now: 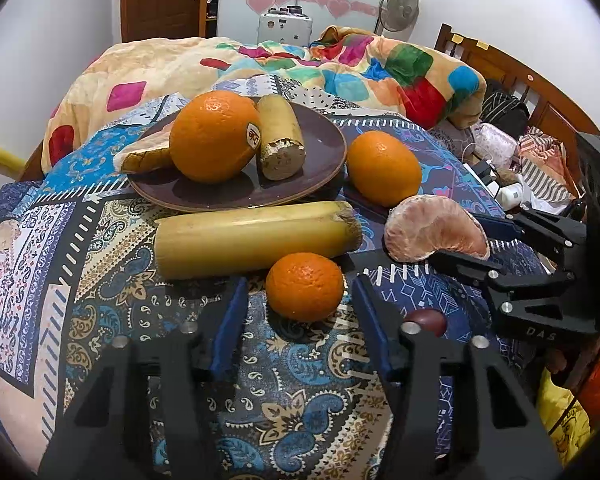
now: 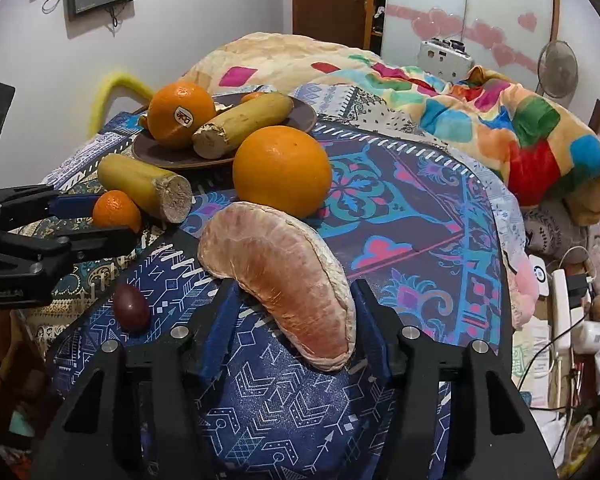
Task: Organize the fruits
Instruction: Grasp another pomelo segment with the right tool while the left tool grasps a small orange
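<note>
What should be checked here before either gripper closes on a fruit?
1. Right gripper open around the pomelo segment: ok.
2. Left gripper open, small mandarin just ahead of its fingertips: ok.
3. Pads touching the segment: cannot tell.
4. Free room on the plate, beside the stickered orange and cane piece: ok.
5. Small dark fruit clear of the right gripper's fingers: ok.
</note>
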Available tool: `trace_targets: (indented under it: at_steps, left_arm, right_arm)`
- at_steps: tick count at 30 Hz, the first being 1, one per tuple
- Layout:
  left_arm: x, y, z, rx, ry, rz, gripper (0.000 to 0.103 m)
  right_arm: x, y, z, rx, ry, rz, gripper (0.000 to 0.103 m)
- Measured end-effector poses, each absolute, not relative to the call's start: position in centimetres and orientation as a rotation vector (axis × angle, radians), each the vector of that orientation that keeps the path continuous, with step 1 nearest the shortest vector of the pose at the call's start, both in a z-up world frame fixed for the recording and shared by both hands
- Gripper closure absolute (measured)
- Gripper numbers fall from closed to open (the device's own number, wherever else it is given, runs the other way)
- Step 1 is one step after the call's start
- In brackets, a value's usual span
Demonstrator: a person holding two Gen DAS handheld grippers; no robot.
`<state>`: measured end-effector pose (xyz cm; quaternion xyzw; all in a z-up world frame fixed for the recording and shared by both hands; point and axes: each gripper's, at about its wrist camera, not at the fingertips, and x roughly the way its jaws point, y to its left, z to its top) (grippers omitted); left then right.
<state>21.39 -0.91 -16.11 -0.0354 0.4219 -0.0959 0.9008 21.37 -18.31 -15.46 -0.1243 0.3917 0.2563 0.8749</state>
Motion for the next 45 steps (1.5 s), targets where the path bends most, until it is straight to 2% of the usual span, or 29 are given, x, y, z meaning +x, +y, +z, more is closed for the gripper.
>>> trace_targets:
  at_steps: [2, 4, 22, 23, 24, 25, 31, 33, 34, 36, 37, 38, 45]
  left_arm:
    - [21.3, -1.0, -16.1, -0.075, 0.872, -0.205, 0.057]
    - [21.2, -1.1, -16.1, -0.066, 0.87, -0.203, 0.064]
    - [19.4, 0.3, -13.3, -0.044, 0.785, -0.168, 0.066]
    - [19.3, 0.5, -13.0, -0.045, 0.778, -0.166, 0.066]
    - [19.2, 0.7, -12.8, -0.048, 0.773, -0.163, 0.066]
    - [19.1, 0.9, -12.6, -0.05, 0.768, -0.162, 0.066]
    - [19.1, 2.4, -12.0, -0.075, 0.749, -0.145, 0.066]
    - [19.0, 2.7, -12.0, -0.08, 0.748, -0.142, 0.066]
    - [19.0, 2.8, -12.1, -0.079, 0.75, -0.142, 0.066]
    - [19.1, 2.9, -12.4, -0.073, 0.757, -0.143, 0.066]
    - [19.1, 2.9, -12.6, -0.068, 0.762, -0.142, 0.066]
    - [19.0, 2.9, -12.7, -0.067, 0.764, -0.141, 0.066]
    - [19.2, 2.8, -13.8, -0.055, 0.789, -0.14, 0.066]
  right_arm:
    - [20.9, -18.3, -15.4, -0.264, 0.812, 0.544, 0.062]
    - [20.3, -18.4, -15.3, -0.263, 0.808, 0.553, 0.066]
    - [18.1, -19.1, -11.6, -0.203, 0.716, 0.562, 0.068]
    - [18.1, -19.1, -11.3, -0.2, 0.707, 0.563, 0.075]
    - [18.1, -19.1, -10.9, -0.2, 0.704, 0.567, 0.093]
    - [18.2, -19.2, -10.6, -0.188, 0.703, 0.575, 0.097]
    - [19.4, -19.1, -9.7, -0.165, 0.697, 0.561, 0.097]
    - [19.9, -19.3, -10.4, -0.154, 0.726, 0.536, 0.096]
    - [20.0, -19.5, -10.7, -0.152, 0.735, 0.531, 0.09]
    - [20.4, -19.6, -11.7, -0.155, 0.77, 0.541, 0.068]
    - [20.6, -19.6, -12.0, -0.158, 0.776, 0.543, 0.051]
    - [20.7, -19.5, -12.4, -0.167, 0.775, 0.542, 0.043]
    - [22.9, -17.1, -14.1, -0.278, 0.829, 0.595, 0.04]
